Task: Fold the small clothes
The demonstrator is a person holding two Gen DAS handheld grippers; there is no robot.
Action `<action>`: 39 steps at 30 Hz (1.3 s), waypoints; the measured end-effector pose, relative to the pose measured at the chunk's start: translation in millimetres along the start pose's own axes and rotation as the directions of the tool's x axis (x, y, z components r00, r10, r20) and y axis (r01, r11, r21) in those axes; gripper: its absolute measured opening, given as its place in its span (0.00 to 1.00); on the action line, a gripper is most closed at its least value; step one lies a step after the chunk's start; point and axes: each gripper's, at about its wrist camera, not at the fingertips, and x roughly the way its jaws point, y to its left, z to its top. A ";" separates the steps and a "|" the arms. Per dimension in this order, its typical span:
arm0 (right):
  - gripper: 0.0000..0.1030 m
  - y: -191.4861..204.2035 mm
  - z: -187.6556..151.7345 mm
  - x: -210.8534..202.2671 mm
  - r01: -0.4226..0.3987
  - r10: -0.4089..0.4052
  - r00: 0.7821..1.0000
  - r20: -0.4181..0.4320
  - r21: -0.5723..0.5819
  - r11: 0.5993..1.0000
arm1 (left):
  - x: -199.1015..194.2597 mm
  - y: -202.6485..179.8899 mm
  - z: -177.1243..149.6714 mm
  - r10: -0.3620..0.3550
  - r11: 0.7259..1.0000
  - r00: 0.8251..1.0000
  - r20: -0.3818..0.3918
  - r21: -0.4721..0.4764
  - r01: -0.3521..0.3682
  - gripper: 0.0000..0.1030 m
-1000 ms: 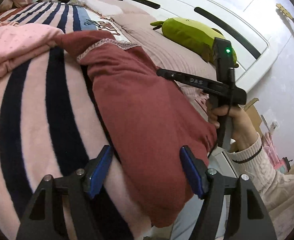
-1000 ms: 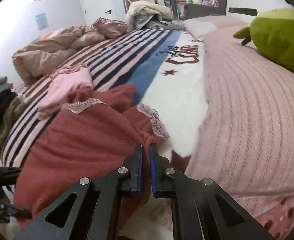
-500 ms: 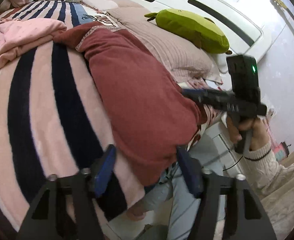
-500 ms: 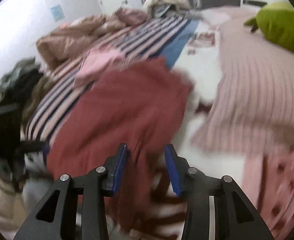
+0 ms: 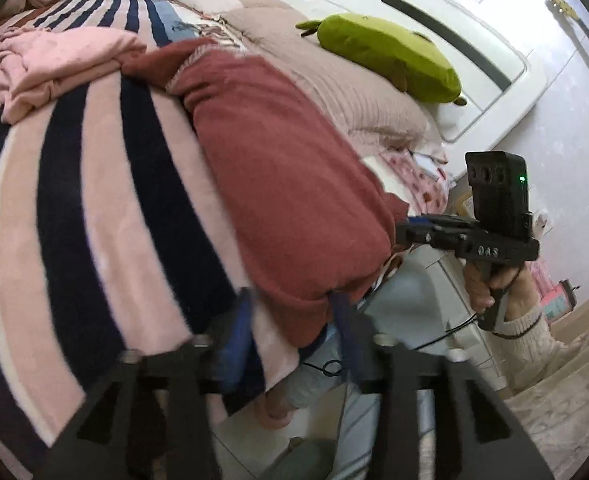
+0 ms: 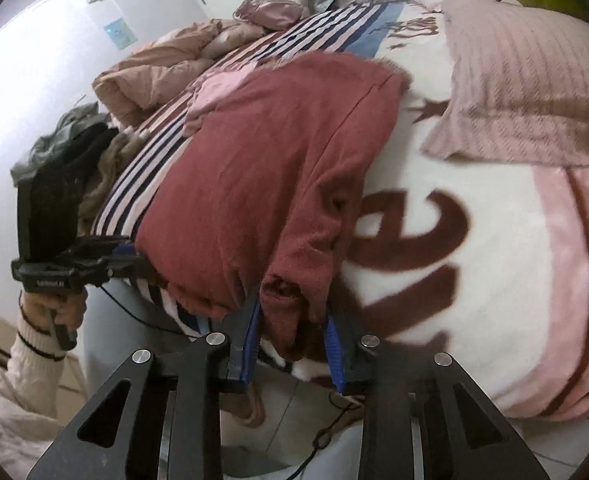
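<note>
Red knit garment [image 5: 290, 184] lies flat on the bed's fleece blanket [image 5: 94, 208], its near hem draping over the bed edge; lace-like trim shows at its far end.

Left gripper [image 5: 292, 322]: blue-padded fingers [image 5: 238, 332] apart, straddling the garment's hanging corner, not closed on it.

Right gripper [image 6: 294, 350]: fingers [image 6: 250, 344] part open around a bunched fold of the garment's other near corner; pads not visibly pressing the cloth.

Beyond the garment: crumpled pink fleece garment [image 5: 58, 64], ribbed pink pillow [image 6: 530, 84], smooth green plush toy [image 5: 386, 56].
</note>
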 end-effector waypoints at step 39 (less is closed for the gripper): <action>0.84 -37.2 233.5 104.6 -0.299 0.230 0.948 -0.221 -0.367 0.881 | 87.1 72.4 196.7 -0.167 0.971 0.971 -0.171 0.140 0.191 0.21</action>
